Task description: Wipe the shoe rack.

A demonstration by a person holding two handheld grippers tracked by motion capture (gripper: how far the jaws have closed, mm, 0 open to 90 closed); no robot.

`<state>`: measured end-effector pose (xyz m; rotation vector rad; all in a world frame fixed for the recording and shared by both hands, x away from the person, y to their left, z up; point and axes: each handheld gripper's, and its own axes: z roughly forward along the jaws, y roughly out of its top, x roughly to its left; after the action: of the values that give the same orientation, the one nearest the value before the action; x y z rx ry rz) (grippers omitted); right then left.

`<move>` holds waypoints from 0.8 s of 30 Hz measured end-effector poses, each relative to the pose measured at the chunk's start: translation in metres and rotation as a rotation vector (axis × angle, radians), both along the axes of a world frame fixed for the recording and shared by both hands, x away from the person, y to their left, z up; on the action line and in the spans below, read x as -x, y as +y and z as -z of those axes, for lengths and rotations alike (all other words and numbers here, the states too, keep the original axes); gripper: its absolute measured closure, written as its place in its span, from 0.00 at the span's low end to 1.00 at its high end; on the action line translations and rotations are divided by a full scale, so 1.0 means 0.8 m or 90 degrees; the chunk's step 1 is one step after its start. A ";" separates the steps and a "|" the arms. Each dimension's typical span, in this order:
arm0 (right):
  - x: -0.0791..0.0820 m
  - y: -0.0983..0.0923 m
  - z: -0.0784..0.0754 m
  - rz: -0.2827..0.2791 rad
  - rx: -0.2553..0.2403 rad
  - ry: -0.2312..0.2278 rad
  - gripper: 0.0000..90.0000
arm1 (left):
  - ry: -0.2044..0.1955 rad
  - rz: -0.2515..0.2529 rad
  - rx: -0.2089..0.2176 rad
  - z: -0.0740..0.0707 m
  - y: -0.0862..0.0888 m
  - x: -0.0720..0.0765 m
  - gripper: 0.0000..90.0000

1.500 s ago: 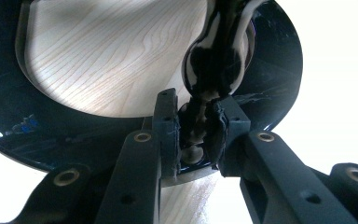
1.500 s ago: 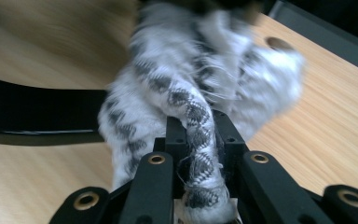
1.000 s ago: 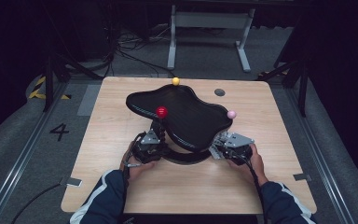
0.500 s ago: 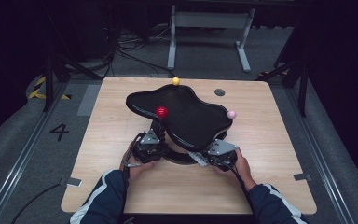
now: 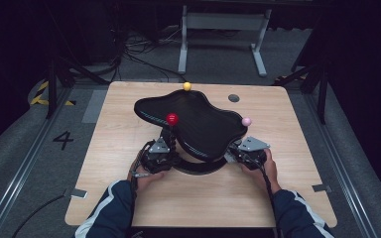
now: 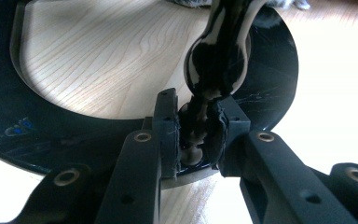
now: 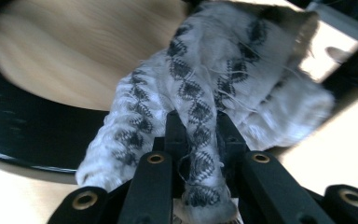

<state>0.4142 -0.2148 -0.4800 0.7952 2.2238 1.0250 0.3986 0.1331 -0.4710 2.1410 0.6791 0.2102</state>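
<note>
A glossy black stand with a wavy top [image 5: 198, 119] rests on a ring-shaped base [image 5: 198, 167] in the middle of the table. Red [image 5: 172, 119], yellow [image 5: 187, 86] and pink [image 5: 246, 121] balls sit at its edges. My left gripper [image 5: 164, 148] is at the stand's near left, under the red ball. In the left gripper view, the left gripper [image 6: 196, 116] is shut on a turned black post [image 6: 216, 60] rising from the base [image 6: 37, 140]. My right gripper [image 5: 238, 152] is at the stand's near right. In the right gripper view, the right gripper [image 7: 200, 126] is shut on a white cloth with black zigzag pattern [image 7: 205, 70].
The wooden table [image 5: 129, 114] has a round dark hole [image 5: 233, 98] near its far right. Beyond the far edge stand a white metal frame [image 5: 223, 29] and loose cables [image 5: 129, 54] on the grey floor. A dark rail [image 5: 327, 124] runs along the right side.
The right gripper went in toward the stand's base half a second ago and has come back out to the right. The left gripper has stayed on the post.
</note>
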 end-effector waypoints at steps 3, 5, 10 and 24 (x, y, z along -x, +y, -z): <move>-0.004 -0.002 0.001 0.009 0.008 -0.011 0.88 | 0.000 0.000 0.002 0.000 0.000 0.000 0.83; -0.006 -0.004 0.003 0.015 0.009 -0.021 0.88 | 0.000 0.002 0.003 0.000 0.000 0.000 0.83; -0.007 -0.005 0.000 0.003 0.001 0.001 0.89 | 0.002 0.001 0.003 0.000 0.000 0.000 0.83; 0.013 0.011 -0.004 -0.054 -0.027 0.055 0.90 | 0.009 -0.001 0.013 0.001 -0.002 0.005 0.83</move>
<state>0.4039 -0.2056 -0.4770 0.7829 2.3330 1.1011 0.3942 0.1318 -0.4720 2.1252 0.6886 0.1880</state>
